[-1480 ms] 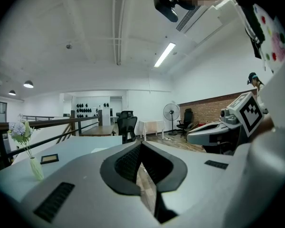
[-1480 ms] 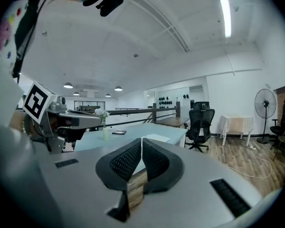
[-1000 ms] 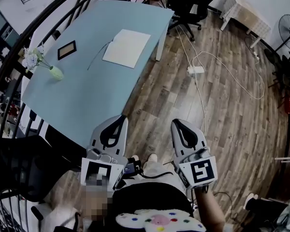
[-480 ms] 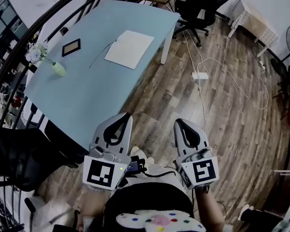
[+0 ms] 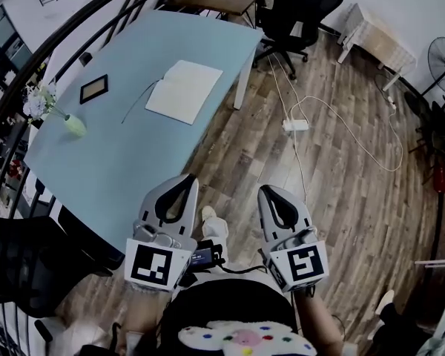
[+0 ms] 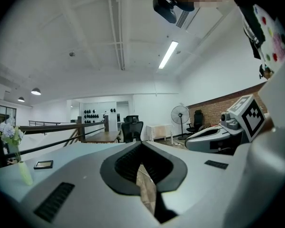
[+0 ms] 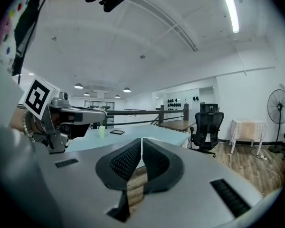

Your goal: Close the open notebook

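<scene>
The open notebook [image 5: 184, 90] lies flat with pale pages up on the far part of the light blue table [image 5: 126, 162], a thin dark strand trailing from its left edge. My left gripper [image 5: 185, 179] and right gripper [image 5: 270, 191] are held side by side over the wooden floor, short of the table's near edge and well away from the notebook. Both are shut with nothing in them. In the left gripper view the jaws [image 6: 141, 144] meet at the tip, and they do the same in the right gripper view [image 7: 141, 140].
A vase of flowers [image 5: 55, 110] and a small dark frame [image 5: 94, 89] stand on the table's left side. A black office chair [image 5: 293, 13] is beyond the table. A power strip with cable [image 5: 297, 124] lies on the floor. A railing [image 5: 30, 73] runs along the left.
Both grippers have moved a little toward the table together, still shut. In the head view the table and notebook now sit slightly lower and further left.
</scene>
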Demonstrator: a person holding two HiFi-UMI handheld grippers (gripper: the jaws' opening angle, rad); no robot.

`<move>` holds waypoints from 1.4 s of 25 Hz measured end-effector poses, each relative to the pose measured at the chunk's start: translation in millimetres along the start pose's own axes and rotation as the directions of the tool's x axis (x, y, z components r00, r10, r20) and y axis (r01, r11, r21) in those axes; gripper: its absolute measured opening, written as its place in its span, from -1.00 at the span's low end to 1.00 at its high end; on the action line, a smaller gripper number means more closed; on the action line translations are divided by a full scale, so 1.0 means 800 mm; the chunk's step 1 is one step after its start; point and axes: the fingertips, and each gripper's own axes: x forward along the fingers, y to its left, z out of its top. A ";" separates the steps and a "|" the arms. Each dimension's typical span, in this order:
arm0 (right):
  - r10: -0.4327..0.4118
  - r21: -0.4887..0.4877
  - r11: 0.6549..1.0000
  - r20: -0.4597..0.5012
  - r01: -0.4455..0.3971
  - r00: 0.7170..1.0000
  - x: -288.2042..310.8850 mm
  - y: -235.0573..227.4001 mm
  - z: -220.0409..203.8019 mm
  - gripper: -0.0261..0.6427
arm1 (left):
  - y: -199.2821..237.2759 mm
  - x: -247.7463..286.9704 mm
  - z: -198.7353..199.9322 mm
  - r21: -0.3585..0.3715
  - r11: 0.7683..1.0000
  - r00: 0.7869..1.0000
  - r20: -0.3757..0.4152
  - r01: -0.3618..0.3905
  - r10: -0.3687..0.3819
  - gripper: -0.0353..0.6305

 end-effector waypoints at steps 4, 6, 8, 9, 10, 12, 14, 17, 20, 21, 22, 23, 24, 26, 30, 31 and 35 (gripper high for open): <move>-0.004 -0.017 1.000 -0.022 0.004 1.000 0.028 -0.018 0.001 -0.81 | 0.022 0.034 0.003 -0.003 1.000 1.000 0.011 0.002 -0.002 -0.84; -0.009 -0.018 1.000 -0.012 0.009 1.000 0.047 -0.028 0.007 -0.81 | 0.033 0.051 0.005 -0.001 1.000 1.000 0.013 0.006 -0.006 -0.84; -0.014 -0.013 1.000 -0.014 0.014 1.000 0.065 -0.037 0.009 -0.81 | 0.045 0.067 0.006 0.000 1.000 1.000 0.014 0.008 -0.008 -0.84; -0.016 -0.010 1.000 -0.019 0.016 1.000 0.075 -0.042 0.010 -0.81 | 0.052 0.074 0.007 0.000 1.000 1.000 0.013 0.007 -0.007 -0.84; -0.016 -0.009 1.000 -0.024 0.016 1.000 0.085 -0.045 0.011 -0.81 | 0.060 0.082 0.008 0.000 1.000 1.000 0.013 0.006 -0.006 -0.84; -0.010 -0.008 1.000 -0.033 0.009 0.999 0.107 -0.051 0.015 -0.81 | 0.077 0.096 0.011 -0.003 1.000 1.000 0.012 -0.001 0.001 -0.84; -0.001 -0.018 1.000 -0.030 0.000 1.000 0.130 -0.056 0.023 -0.81 | 0.094 0.109 0.012 -0.009 1.000 1.000 0.009 -0.014 0.014 -0.84; 0.022 -0.036 0.999 -0.035 -0.023 0.999 0.165 -0.057 0.031 -0.81 | 0.123 0.123 0.012 -0.026 0.999 0.999 0.008 -0.040 0.040 -0.84; 0.044 -0.049 0.998 -0.044 -0.046 0.998 0.196 -0.057 0.041 -0.81 | 0.152 0.137 0.013 -0.041 0.997 0.998 0.008 -0.061 0.061 -0.84; 0.048 -0.052 0.997 -0.049 -0.050 0.998 0.206 -0.058 0.044 -0.81 | 0.160 0.142 0.014 -0.044 0.997 0.998 0.007 -0.066 0.066 -0.84; 0.051 -0.053 0.997 -0.053 -0.054 0.997 0.216 -0.060 0.047 -0.81 | 0.168 0.148 0.016 -0.045 0.997 0.997 0.006 -0.070 0.071 -0.84; 0.054 -0.054 0.997 -0.058 -0.057 0.997 0.225 -0.061 0.049 -0.81 | 0.175 0.152 0.017 -0.045 0.996 0.997 0.006 -0.074 0.074 -0.84; 0.058 -0.055 0.997 -0.064 -0.062 0.996 0.233 -0.061 0.051 -0.81 | 0.182 0.156 0.018 -0.044 0.996 0.997 0.006 -0.078 0.078 -0.84; 0.064 -0.058 0.996 -0.077 -0.069 0.995 0.247 -0.062 0.051 -0.81 | 0.194 0.161 0.017 -0.047 0.995 0.996 0.005 -0.087 0.087 -0.84; 0.066 -0.061 0.996 -0.090 -0.072 0.994 0.271 -0.064 0.046 -0.81 | 0.216 0.167 0.009 -0.055 0.993 0.994 -0.003 -0.109 0.109 -0.84; 0.067 -0.065 0.995 -0.099 -0.073 0.993 0.275 -0.065 0.043 -0.81 | 0.221 0.168 0.007 -0.057 0.992 0.994 -0.007 -0.114 0.113 -0.84; 0.073 -0.084 0.993 -0.144 -0.085 0.987 0.289 -0.067 0.028 -0.81 | 0.237 0.167 -0.001 -0.067 0.988 0.991 -0.019 -0.136 0.135 -0.84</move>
